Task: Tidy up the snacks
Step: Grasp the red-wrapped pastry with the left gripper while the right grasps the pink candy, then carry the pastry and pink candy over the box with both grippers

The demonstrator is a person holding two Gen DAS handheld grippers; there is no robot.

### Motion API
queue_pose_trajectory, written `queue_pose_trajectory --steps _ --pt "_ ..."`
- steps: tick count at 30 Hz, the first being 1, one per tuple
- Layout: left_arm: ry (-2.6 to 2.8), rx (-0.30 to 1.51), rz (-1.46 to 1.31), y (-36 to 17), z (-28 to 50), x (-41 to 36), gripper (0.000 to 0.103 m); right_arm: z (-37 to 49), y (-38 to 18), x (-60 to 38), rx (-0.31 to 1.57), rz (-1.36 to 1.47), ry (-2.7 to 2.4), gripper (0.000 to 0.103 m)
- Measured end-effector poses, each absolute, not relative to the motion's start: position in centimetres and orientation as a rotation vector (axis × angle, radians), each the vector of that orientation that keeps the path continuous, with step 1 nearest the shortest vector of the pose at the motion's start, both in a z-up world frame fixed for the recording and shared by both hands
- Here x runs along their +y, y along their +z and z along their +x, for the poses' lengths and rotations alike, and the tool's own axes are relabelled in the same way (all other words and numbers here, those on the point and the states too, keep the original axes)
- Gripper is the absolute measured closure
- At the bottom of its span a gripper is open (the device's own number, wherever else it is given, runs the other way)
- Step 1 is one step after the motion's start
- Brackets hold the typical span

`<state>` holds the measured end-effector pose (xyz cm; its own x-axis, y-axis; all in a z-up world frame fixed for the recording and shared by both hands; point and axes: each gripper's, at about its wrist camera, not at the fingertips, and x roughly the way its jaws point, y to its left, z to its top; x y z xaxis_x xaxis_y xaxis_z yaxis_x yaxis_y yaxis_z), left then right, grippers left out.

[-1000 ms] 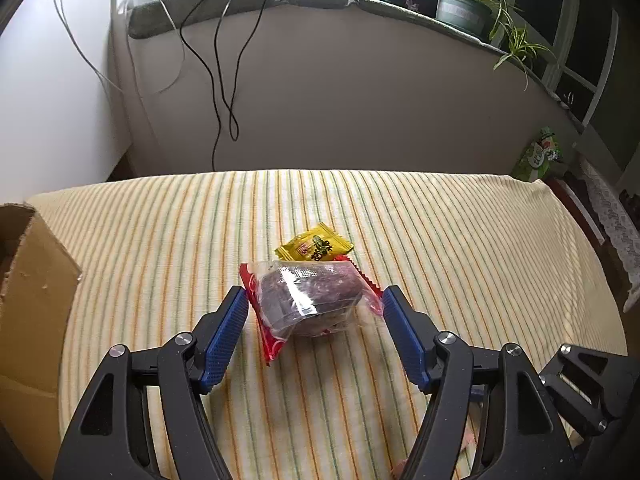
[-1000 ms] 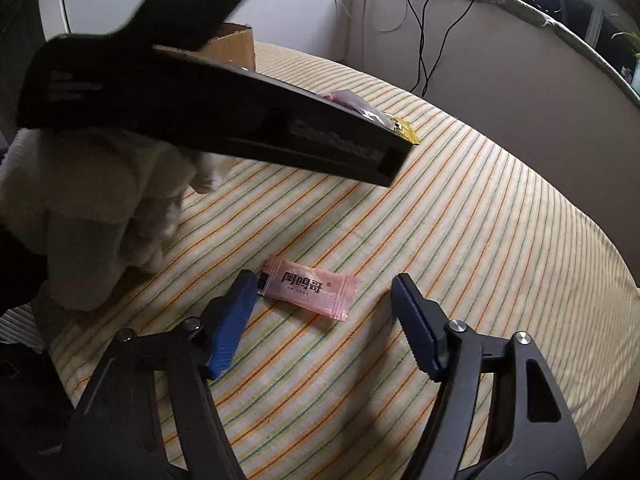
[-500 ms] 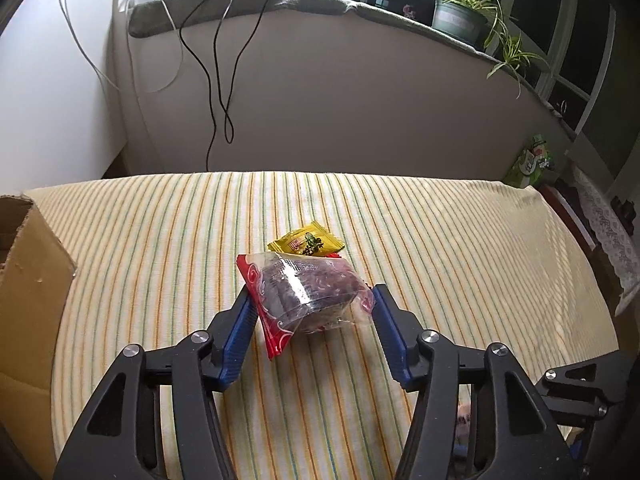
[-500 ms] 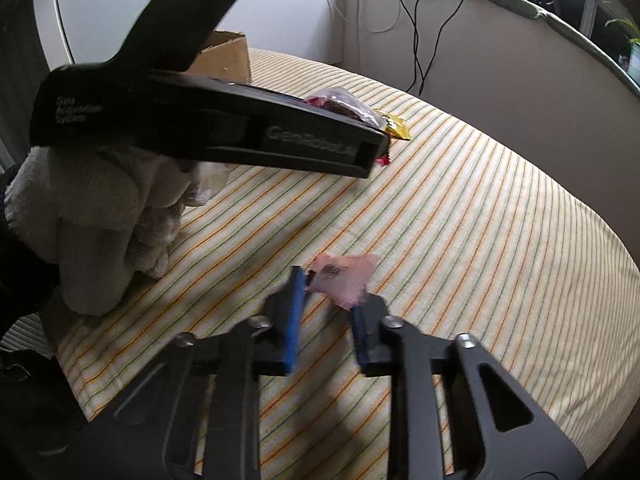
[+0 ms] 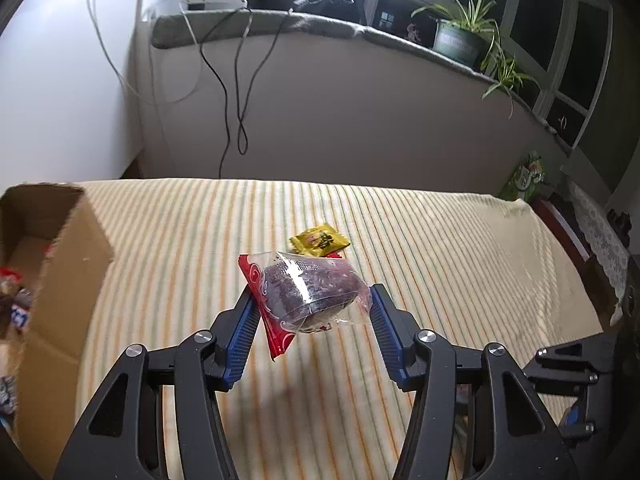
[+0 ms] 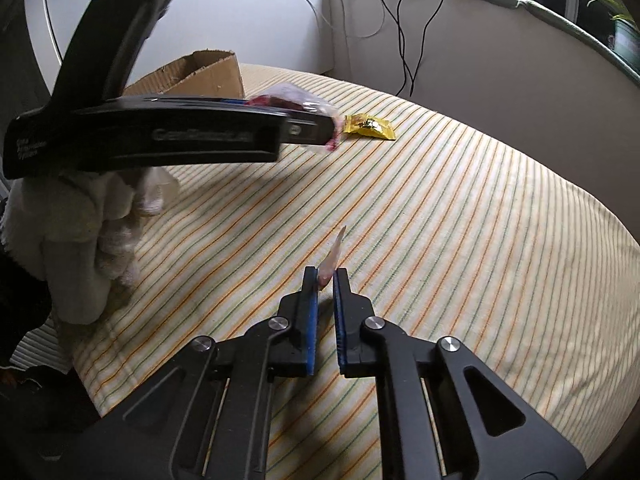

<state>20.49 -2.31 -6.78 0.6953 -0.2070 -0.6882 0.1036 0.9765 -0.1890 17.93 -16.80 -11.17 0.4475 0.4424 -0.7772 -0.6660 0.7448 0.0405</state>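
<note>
My left gripper (image 5: 310, 300) is shut on a clear and red snack packet (image 5: 304, 294) with a dark cake inside, held above the striped cloth. A yellow candy packet (image 5: 319, 240) lies on the cloth just beyond it. My right gripper (image 6: 325, 276) is shut on a thin pink candy wrapper (image 6: 332, 258), which stands on edge between the blue pads, lifted off the cloth. In the right wrist view the left gripper (image 6: 312, 130) with its packet (image 6: 292, 100) crosses the upper left, and the yellow packet (image 6: 370, 127) lies past it.
An open cardboard box (image 5: 52, 264) holding several snacks stands at the left edge of the striped table (image 5: 440, 240); it also shows in the right wrist view (image 6: 200, 76). A white gloved hand (image 6: 80, 240) holds the left gripper. Cables hang on the wall (image 5: 236, 92) behind.
Both grippers closed, the left on the red packet and the right on the pink wrapper. Both then lifted their packets off the cloth.
</note>
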Motion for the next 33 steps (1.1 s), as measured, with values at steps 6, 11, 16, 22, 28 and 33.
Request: queue_pose_trajectory --steps 6,11,16,22,28,33 --pt "-0.134 0.742 -0.158 -5.2 18.1 -0.2 0.049 16.8 -10.1 -18.0 0.841 -0.274 0.69 0.096" --pt "-0.087 0.7 -0.185 -3.6 15.8 2.4 0.049 16.0 -8.4 -19.2 0.81 -0.259 0.68 0.096" --pt "-0.038 0.663 -0.201 -2.2 13.5 5.0 0.049 15.7 -6.5 -20.2 0.781 -0.237 0.674 0.096" --pt "0.026 0.632 -0.235 -1.2 10.9 8.1 0.049 15.9 -4.4 -19.1 0.742 -0.234 0.686 0.096" --pt "0.097 0.608 -0.241 -0.7 8.5 11.1 0.049 16.4 -3.1 -15.8 0.706 -0.259 0.731 0.096" --pt "0.147 0.604 -0.259 -0.9 7.2 13.4 0.049 17.1 -2.3 -12.2 0.689 -0.286 0.785 0.096"
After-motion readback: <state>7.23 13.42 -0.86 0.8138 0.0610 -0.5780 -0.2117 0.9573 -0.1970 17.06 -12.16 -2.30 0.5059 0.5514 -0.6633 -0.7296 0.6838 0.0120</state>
